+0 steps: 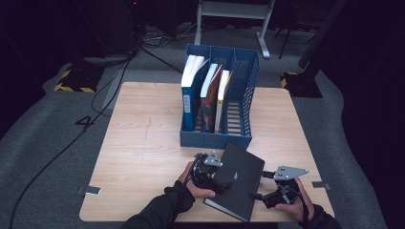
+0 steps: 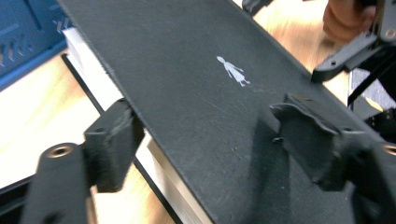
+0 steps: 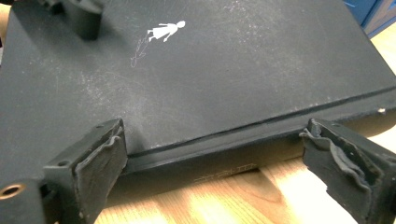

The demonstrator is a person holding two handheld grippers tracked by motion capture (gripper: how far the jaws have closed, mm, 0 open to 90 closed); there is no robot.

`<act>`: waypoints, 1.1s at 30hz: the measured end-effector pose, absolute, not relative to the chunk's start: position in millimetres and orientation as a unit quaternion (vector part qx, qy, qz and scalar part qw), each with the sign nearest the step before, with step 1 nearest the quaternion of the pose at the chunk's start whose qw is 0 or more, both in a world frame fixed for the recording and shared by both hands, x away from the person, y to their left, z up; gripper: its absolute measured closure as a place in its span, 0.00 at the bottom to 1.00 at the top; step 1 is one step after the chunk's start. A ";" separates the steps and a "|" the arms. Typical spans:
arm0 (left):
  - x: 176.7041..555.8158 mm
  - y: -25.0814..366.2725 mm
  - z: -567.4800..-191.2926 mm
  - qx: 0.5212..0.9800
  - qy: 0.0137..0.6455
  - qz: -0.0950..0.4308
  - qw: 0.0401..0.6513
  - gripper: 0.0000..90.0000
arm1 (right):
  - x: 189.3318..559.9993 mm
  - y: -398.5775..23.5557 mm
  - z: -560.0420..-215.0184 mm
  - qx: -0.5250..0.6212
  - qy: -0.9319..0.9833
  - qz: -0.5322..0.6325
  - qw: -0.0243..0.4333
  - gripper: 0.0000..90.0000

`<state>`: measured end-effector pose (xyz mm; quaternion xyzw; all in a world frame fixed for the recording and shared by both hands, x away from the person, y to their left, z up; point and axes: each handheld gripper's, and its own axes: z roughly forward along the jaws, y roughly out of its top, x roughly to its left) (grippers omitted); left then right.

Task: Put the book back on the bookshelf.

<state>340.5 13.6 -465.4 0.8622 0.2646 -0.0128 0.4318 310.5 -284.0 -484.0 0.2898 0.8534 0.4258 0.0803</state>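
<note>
My left gripper (image 2: 205, 135) straddles the page edge of the matte black hardcover book (image 1: 236, 180), one jaw under, one over the cover, not yet pinching. My right gripper (image 3: 219, 161) stands wide open at the spine. The book lies at the near edge of the pale wooden table (image 1: 138, 148), just before the blue plastic file rack (image 1: 210, 139) (three books already filed). Lifting and slotting remain.
</note>
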 end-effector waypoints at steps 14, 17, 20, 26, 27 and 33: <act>347.0 22.8 -467.7 0.835 0.283 -0.050 0.468 0.47 | 312.2 -284.4 -485.3 0.293 0.852 0.427 0.078 0.03; 350.4 21.7 -465.2 0.831 0.275 -0.069 0.478 0.44 | 312.8 -284.3 -485.6 0.293 0.852 0.426 0.080 0.02; 352.6 15.7 -464.9 0.848 0.285 -0.055 0.444 0.39 | 312.7 -284.1 -485.6 0.293 0.852 0.426 0.086 0.01; 349.9 14.1 -466.7 0.847 0.309 -0.029 0.432 0.44 | 311.6 -283.1 -485.4 0.292 0.852 0.425 0.095 0.01; 348.9 14.4 -464.6 0.845 0.306 -0.024 0.438 0.47 | 311.7 -283.2 -485.4 0.290 0.852 0.425 0.096 0.01; 346.3 7.9 -459.0 0.856 0.304 0.008 0.418 0.44 | 311.6 -283.3 -485.2 0.288 0.853 0.425 0.097 0.01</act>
